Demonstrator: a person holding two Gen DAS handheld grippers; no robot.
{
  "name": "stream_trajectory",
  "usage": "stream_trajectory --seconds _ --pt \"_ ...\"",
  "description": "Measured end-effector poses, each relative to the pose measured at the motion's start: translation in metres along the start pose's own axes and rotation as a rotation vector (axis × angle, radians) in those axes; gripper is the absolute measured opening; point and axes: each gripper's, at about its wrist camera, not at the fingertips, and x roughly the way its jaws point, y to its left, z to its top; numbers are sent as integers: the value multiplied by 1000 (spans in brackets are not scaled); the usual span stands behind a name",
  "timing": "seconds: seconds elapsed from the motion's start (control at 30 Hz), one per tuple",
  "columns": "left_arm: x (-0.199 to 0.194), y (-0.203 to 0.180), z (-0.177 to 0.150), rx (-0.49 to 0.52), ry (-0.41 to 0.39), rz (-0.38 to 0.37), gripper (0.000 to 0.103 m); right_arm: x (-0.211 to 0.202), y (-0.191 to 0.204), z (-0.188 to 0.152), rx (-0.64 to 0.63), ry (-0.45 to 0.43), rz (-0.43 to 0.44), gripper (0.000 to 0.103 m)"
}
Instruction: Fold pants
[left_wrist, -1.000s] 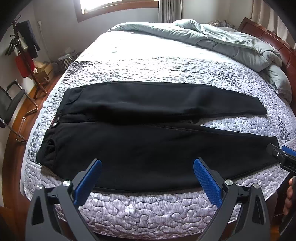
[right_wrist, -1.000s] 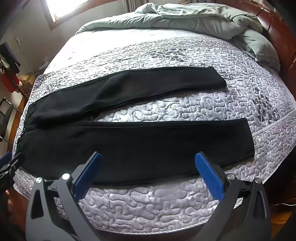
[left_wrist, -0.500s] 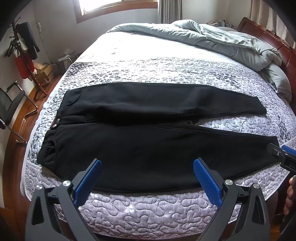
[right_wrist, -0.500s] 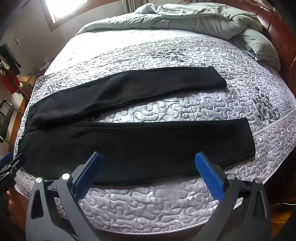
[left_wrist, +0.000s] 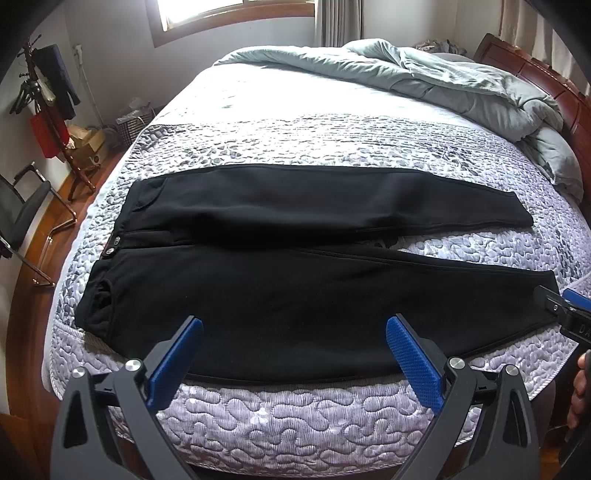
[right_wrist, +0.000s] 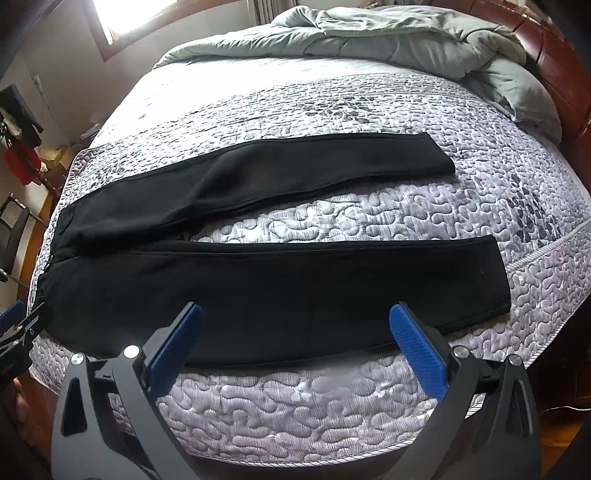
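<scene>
Black pants lie flat across the quilted bed, waistband to the left, both legs running right and spread in a narrow V. In the right wrist view the pants show both hems on the right. My left gripper hovers open above the near leg's front edge, nothing between its blue pads. My right gripper is open too, over the near leg closer to its hem. The right gripper's tip shows at the left wrist view's right edge, the left gripper's tip at the other view's left edge.
A grey-white quilted bed carries the pants. A rumpled grey-green duvet is piled at the far right by a wooden headboard. A chair, a coat stand and boxes stand on the floor at left.
Both grippers have barely shifted; the views are almost the same. The pants lie as before.
</scene>
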Motion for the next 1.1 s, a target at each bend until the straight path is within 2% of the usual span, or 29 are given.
stream_trajectory --seconds 0.2,0.53,0.63,0.7,0.77,0.9,0.97,1.0,1.03,1.1 --pt "0 0 0 0 -7 0 99 2 0 0 -2 3 3 100" --pt "8 -3 1 8 40 5 99 8 -5 -1 2 12 13 100" --pt "19 -5 6 17 68 -3 99 15 -14 8 -19 27 65 100" --pt "31 -10 17 31 88 -16 99 21 -29 22 -12 27 84 100" --pt "41 -17 30 52 84 -11 99 29 -58 46 24 22 47 100" --pt "65 -37 68 75 -4 11 99 56 -124 98 82 3 -35 100" --pt "85 -55 87 127 -37 -34 99 80 -160 124 114 24 -39 100" --pt "100 -66 100 147 -31 -67 99 95 -177 137 127 37 -37 100" --pt "112 -74 110 170 -20 -53 99 105 -187 146 133 47 -36 100" --pt "134 -88 130 152 16 -100 99 132 -210 168 133 68 -43 100"
